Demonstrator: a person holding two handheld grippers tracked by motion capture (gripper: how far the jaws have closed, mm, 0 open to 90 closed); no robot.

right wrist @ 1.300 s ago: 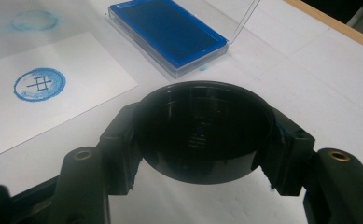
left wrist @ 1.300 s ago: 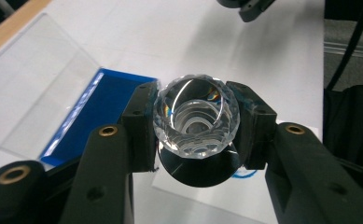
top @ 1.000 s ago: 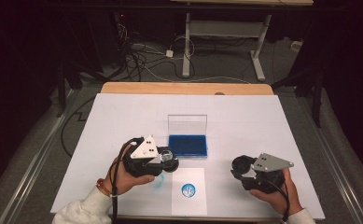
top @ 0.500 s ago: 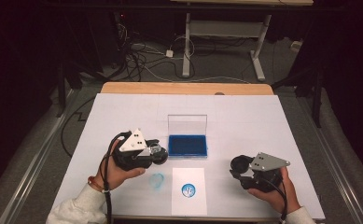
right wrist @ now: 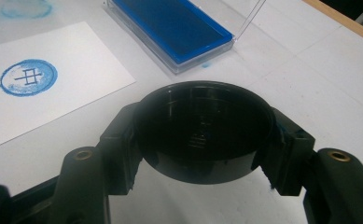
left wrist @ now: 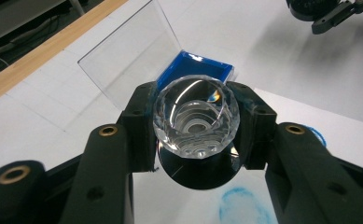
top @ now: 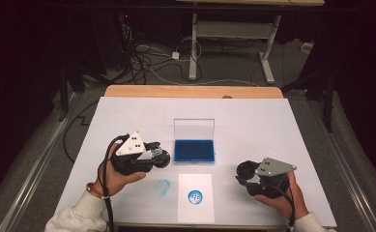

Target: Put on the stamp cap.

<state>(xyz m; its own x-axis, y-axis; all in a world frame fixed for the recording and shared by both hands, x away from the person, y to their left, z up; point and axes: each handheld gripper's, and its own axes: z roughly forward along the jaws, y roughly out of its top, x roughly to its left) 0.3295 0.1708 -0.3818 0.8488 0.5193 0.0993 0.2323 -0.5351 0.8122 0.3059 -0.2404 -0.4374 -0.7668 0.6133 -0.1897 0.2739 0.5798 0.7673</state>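
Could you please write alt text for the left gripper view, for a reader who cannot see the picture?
The left claw is shut on a stamp with a clear faceted handle and a black round base, held above the white table. Behind it lies an open blue ink pad with its clear lid raised; a blue ink smudge marks the table below.

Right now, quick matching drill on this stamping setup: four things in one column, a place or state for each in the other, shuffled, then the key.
Things:
1. stamp
2. black cap
3. ink pad
4. white card

Places or states:
A. bears a round blue print
B. clamped in the right gripper
C. lies open, clear lid upright
D. clamped in the left gripper

Pairs: 1-D, 2-B, 3-C, 4-A
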